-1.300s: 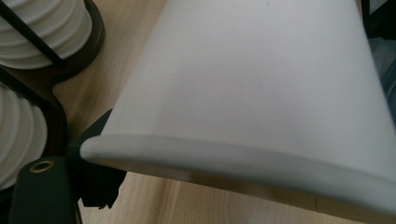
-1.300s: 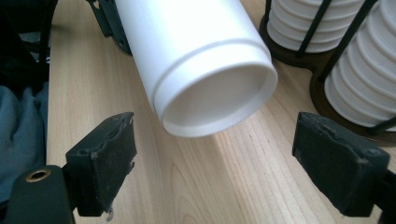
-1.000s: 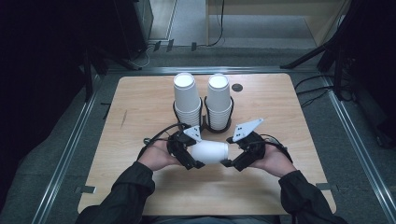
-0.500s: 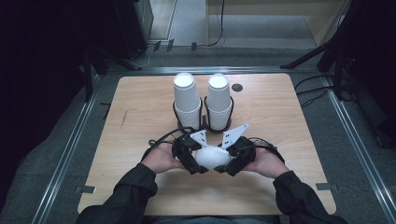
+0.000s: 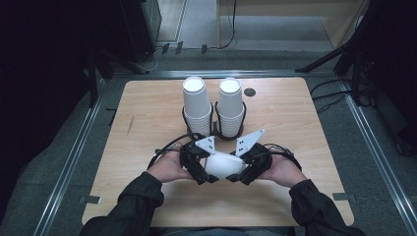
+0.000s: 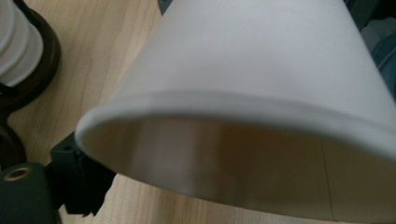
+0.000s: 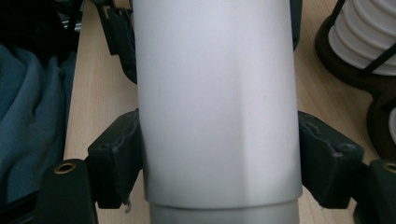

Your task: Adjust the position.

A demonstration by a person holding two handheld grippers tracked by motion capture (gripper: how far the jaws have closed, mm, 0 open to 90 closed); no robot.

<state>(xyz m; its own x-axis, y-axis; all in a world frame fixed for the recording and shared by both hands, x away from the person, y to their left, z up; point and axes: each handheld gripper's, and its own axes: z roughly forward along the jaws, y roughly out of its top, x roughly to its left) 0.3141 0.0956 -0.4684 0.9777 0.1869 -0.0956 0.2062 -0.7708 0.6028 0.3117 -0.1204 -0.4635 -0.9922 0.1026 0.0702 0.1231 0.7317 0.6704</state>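
Pinching the white paper cup (image 5: 223, 164) from both ends, I have the right tongs (image 5: 244, 172) with jaws just closed in, pads pressed on its sides, and the left tongs (image 5: 202, 172) nipping its rim, jaws just eased a touch. The cup lies sideways just above the near middle of the pale wooden desk (image 5: 147, 123). Two cup stacks (image 5: 196, 103) stand behind in dark holders. Grey floor and dark room surround.

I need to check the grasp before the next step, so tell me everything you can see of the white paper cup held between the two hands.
The white paper cup is plain, tapered, with a rolled rim, and looks like thin matte paper. It lies on its side just above the wooden table, in front of two cup stacks. The right claw presses both pads against its wall, denting it slightly; its jaws have just been closing. The left claw meets its rim end.
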